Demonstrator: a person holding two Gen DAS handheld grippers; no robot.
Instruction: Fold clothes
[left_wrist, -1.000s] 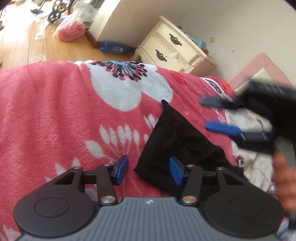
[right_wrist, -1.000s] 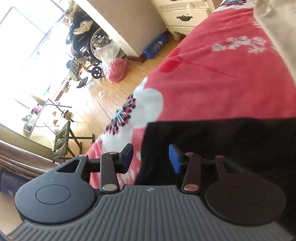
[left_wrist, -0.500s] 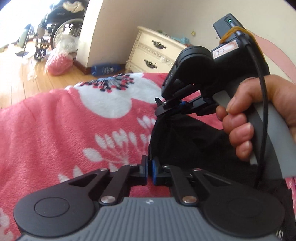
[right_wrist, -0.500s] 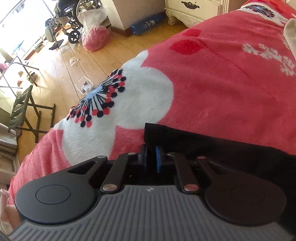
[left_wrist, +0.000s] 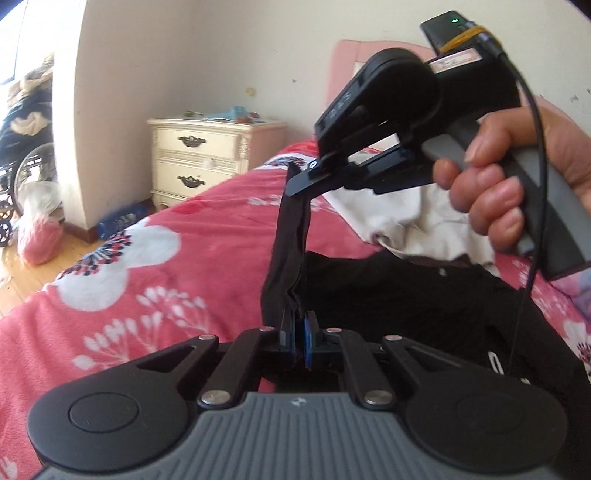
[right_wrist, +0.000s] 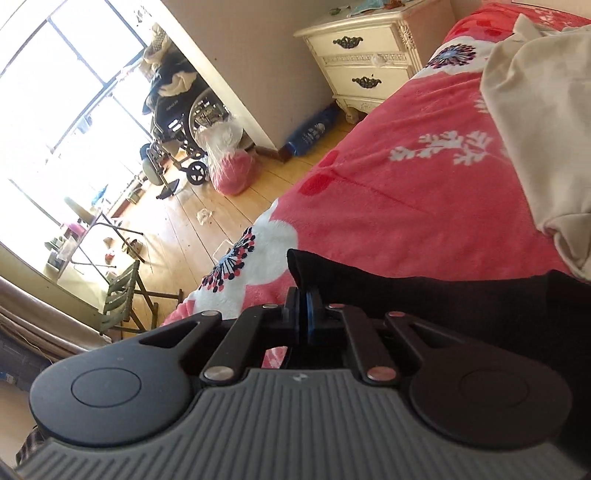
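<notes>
While both grippers pinch one edge: black garment (left_wrist: 388, 295), partly raised off the bed blanket (left_wrist: 166, 266), the rest lying on it.
Left gripper (left_wrist: 298, 332): pads pressed together on the cloth's near corner, likely to anchor that end.
Right gripper (left_wrist: 295, 190): higher, clamped on the far end of the same edge; in its own view (right_wrist: 306, 314) the pads meet on black cloth.
Edge between them: hangs as a taut strip, probably to straighten the hem before folding.
Cream clothing (right_wrist: 535, 129): heaped just beyond, apparently waiting.
Nightstand (left_wrist: 207, 155): beside the bed, uninvolved.
</notes>
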